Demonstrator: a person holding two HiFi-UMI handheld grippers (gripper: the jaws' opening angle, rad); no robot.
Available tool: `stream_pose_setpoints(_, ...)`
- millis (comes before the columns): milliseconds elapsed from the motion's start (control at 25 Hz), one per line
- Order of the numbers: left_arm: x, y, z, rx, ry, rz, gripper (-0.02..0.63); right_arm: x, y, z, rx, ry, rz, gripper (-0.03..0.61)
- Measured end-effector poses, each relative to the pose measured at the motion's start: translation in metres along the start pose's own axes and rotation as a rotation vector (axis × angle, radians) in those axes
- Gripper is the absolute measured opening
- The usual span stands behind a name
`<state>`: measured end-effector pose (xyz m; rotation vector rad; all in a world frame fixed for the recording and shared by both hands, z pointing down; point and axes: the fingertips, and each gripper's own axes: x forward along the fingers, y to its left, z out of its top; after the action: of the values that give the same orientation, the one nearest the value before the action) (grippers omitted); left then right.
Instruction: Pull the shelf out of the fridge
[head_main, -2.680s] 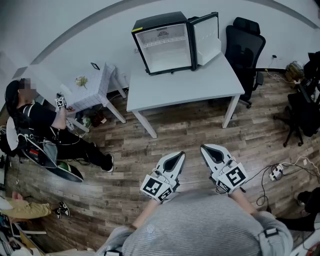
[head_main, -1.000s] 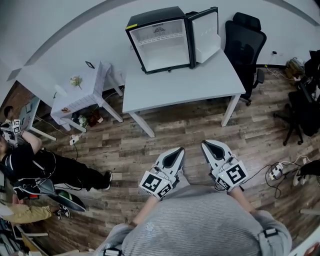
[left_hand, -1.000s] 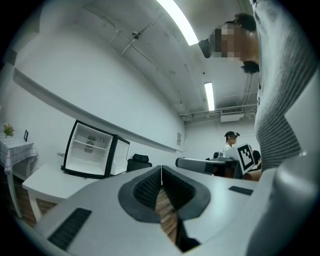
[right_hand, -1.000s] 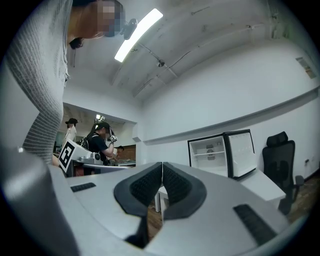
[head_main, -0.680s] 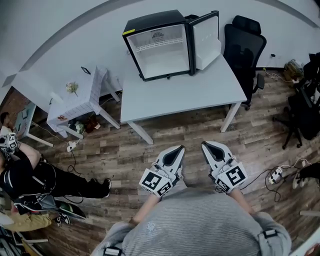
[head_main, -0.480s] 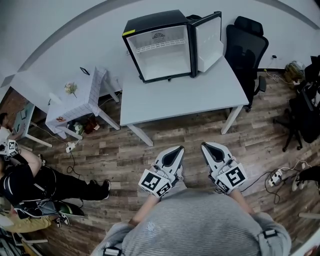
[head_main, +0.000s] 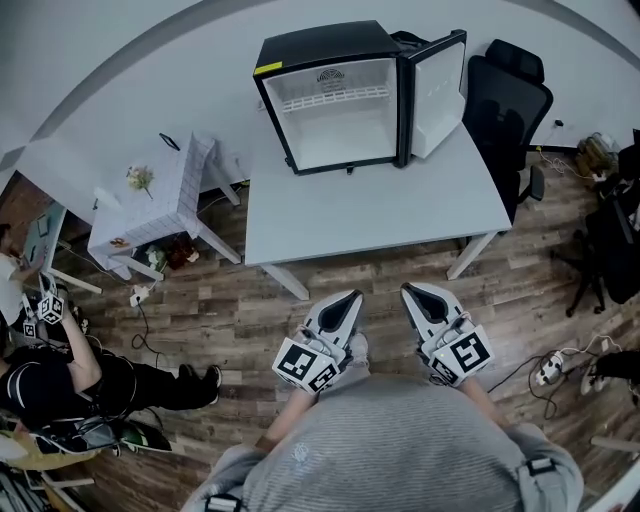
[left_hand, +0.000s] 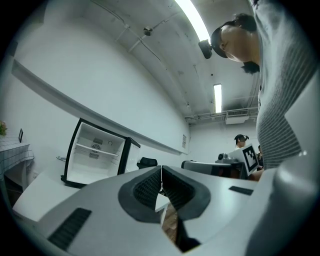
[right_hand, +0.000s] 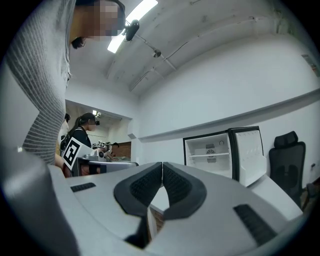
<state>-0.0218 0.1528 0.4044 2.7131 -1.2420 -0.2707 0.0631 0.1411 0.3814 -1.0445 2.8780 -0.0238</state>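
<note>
Hovering short of the fridge (head_main: 322, 44), left claw (head_main: 350, 298) and right claw (head_main: 410, 292) pressed together, empty; shelf (head_main: 335, 97) faint.

Ahead of you a white table (head_main: 380, 215) stands on the wood-plank floor (head_main: 250, 310) by the pale wall; a black office chair (head_main: 512, 105) sits just beside its right end. To your left a small table under a checked cloth (head_main: 165, 200) carries a sprig of flowers (head_main: 139, 178); further left a person in black (head_main: 60, 375) sits low, legs stretched along the floor. At your right a white power strip (head_main: 548, 369) lies on the planks among its cables.
</note>
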Motion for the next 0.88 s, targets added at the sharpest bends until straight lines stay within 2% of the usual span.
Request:
stream_pose_setpoints(240, 0.027, 0.057, 0.027, 0.025, -0.011, -0.015, 0.013, 0.06, -0.023, 0.009, -0.018, -0.009, -0.008, 0.014)
stream_pose_setpoints(520, 0.05, 0.125, 0.039, 0.025, -0.013, -0.023, 0.014, 0.128, -0.048, 0.009, -0.03, -0.025, -0.031, 0.014)
stream_pose_setpoints(880, 0.084, 0.168, 0.041, 0.0, -0.006, -0.033, 0.014, 0.169, -0.082, 0.011, -0.045, -0.013, -0.062, 0.014)
